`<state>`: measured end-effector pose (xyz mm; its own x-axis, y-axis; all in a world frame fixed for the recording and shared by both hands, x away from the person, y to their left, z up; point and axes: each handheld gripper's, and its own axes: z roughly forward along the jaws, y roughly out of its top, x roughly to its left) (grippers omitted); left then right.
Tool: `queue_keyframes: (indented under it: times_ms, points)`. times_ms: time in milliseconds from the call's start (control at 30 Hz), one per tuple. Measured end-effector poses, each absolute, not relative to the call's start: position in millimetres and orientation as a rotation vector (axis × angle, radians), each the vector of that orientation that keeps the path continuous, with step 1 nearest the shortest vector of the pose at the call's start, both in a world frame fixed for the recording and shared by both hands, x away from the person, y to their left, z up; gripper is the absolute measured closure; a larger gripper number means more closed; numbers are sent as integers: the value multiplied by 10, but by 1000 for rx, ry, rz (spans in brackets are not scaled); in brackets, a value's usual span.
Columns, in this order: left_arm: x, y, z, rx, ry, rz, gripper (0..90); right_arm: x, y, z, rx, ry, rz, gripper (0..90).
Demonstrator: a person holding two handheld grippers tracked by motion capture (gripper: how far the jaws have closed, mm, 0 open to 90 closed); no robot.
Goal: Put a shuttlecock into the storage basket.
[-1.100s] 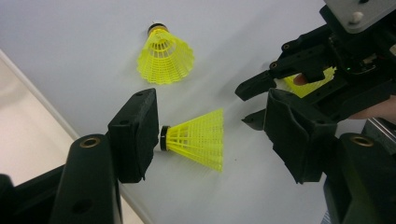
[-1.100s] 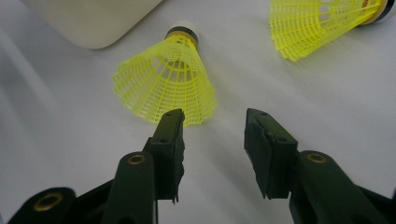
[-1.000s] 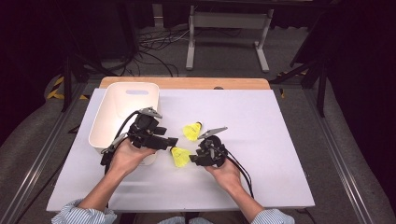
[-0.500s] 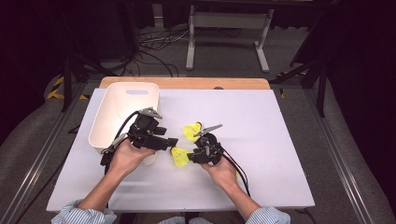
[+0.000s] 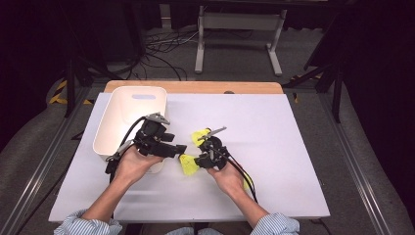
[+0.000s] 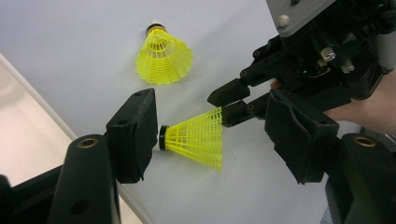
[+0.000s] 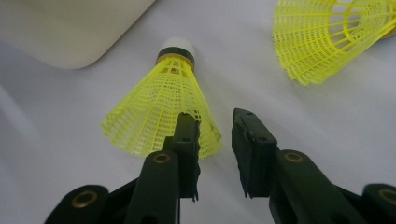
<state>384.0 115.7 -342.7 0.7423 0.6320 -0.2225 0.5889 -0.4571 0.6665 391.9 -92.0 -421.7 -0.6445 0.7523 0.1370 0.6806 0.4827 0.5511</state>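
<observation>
Roughly, per label:

Near shuttlecock (image 5: 188,164): lies on its side on the white worktop (image 5: 293,166), lower centre of the high view, between the two hands.
Long axis: cork toward frame left, skirt flaring toward frame right, about in line with both hand-held grippers.
Right hand-held gripper (image 7: 212,128): at the skirt end; jaws have just been closing, one jaw tip inside or against the skirt rim, the other just outside it; a gap shows between them, so probably not pinched yet.
Left hand-held gripper (image 6: 219,135): jaws wide apart, straddling the shuttlecock; its left jaw sits right by the cork (image 6: 163,137), contact hard to tell; nothing clamped.
Nearer hand: right one for the skirt, left one for the cork.
Second shuttlecock (image 5: 198,136): just above the near one in the high view, apart from both hand-held grippers.
White bin (image 5: 113,122): left of centre, behind the left hand (image 5: 131,164).
Coming move, as I judge it: closing on the skirt wall needs the right jaws kept across the rim.
</observation>
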Motion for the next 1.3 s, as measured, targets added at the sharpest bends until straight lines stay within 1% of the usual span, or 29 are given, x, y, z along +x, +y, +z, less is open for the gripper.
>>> queue_keyframes:
  times_ms: [400,633,1100,1300]
  points:
    - [3838,1155,-3428,2181,913,77,354,3922,-899,-4223,1232,2612,856,875]
    - [3837,1153,-3428,2182,912,79,351,3904,-902,-4206,1204,2619,874,900]
    - [3828,1129,-3425,2191,911,90,321,3834,-1012,-4082,1159,2613,906,900]
    - [3830,1109,-3396,2190,907,104,322,3794,-1100,-4028,1153,2607,901,900]
